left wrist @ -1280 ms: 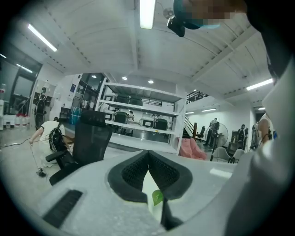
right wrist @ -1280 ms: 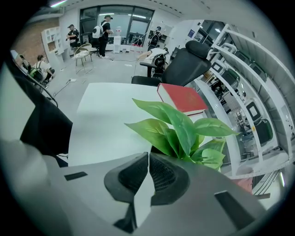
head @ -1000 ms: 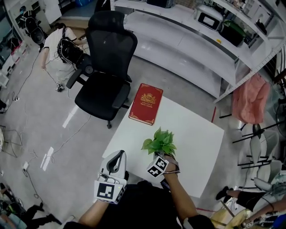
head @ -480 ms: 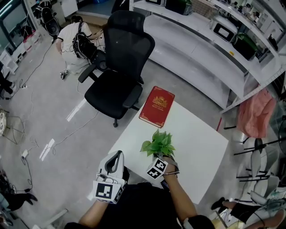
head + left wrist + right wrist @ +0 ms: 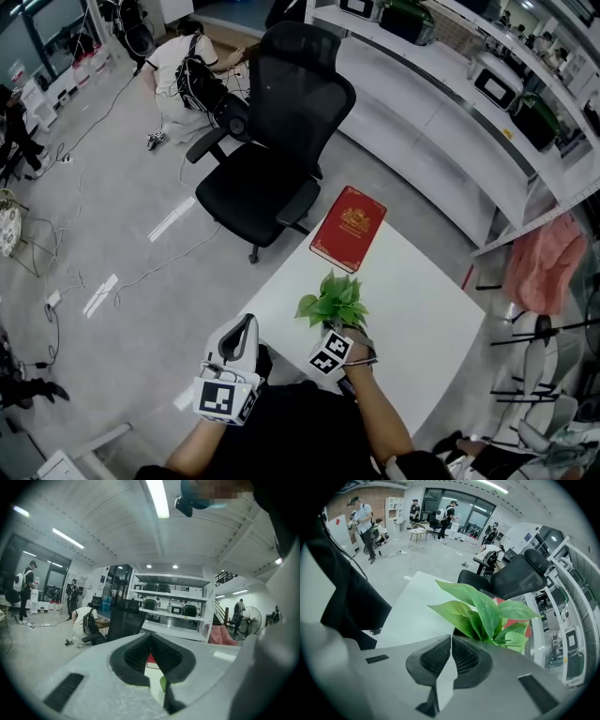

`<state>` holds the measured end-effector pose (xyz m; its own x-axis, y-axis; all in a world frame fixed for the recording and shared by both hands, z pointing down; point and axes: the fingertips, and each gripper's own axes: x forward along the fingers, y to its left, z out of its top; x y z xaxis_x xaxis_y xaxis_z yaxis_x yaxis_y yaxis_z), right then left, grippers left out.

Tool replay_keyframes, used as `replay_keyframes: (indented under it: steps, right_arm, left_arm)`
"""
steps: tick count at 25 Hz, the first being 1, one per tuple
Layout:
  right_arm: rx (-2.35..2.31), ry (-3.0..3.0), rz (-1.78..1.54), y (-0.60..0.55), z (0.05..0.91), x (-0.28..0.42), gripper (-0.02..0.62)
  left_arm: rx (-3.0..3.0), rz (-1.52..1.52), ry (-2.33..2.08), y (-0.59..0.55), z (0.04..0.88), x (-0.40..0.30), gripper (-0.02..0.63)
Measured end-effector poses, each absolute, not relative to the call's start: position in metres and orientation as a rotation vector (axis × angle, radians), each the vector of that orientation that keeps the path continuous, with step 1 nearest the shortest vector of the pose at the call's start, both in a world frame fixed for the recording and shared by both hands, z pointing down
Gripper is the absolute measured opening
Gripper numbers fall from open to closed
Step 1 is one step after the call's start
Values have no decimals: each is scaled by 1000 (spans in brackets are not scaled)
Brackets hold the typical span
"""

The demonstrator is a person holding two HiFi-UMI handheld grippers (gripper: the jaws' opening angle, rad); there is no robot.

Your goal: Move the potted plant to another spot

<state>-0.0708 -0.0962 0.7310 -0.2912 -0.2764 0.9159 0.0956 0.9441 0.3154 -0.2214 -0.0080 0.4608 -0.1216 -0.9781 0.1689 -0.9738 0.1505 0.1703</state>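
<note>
The potted plant (image 5: pixel 333 300) shows as a cluster of green leaves near the front of the white table (image 5: pixel 422 300); its pot is hidden under leaves and gripper. My right gripper (image 5: pixel 339 330) sits right behind it. In the right gripper view its jaws (image 5: pixel 450 639) are shut at the base of the plant (image 5: pixel 487 611), leaves rising just past the tips. My left gripper (image 5: pixel 247 323) hovers at the table's front left edge, apart from the plant. It is shut on nothing (image 5: pixel 151 637), and one green leaf (image 5: pixel 162 684) peeks through below its tips.
A red book (image 5: pixel 349 228) lies at the table's far corner. A black office chair (image 5: pixel 281 141) stands just beyond it. A person (image 5: pixel 187 70) crouches on the floor at the back left. White shelving (image 5: pixel 450 84) runs along the back, and a pink cloth (image 5: pixel 544 267) hangs to the right.
The head view has swung: book, chair and table slid right in the picture. The plant and both grippers kept their place, so the plant has shifted left relative to the book.
</note>
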Motion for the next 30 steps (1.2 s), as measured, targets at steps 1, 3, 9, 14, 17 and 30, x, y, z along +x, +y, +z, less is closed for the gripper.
replay_keyframes:
  steps: [1, 3, 9, 14, 17, 30]
  right_arm:
    - [127, -1834, -371, -95, 731, -73, 8]
    - [114, -1836, -382, -94, 732, -77, 9]
    - [84, -1841, -407, -91, 732, -86, 9]
    - [63, -1843, -425, -88, 731, -91, 9]
    - [56, -1842, -433, -88, 731, -95, 9]
    - [59, -1860, -424, -85, 729, -99, 9]
  left_arm:
    - [1897, -20, -2187, -6, 462, -222, 17]
    - [1887, -8, -2185, -2, 464, -222, 17]
    - [1862, -23, -2219, 3, 463, -228, 17]
    - [1842, -4, -2217, 8, 465, -229, 17]
    - [1842, -18, -2230, 7, 462, -233, 17]
    - [1877, -5, -2187, -6, 465, -229, 17]
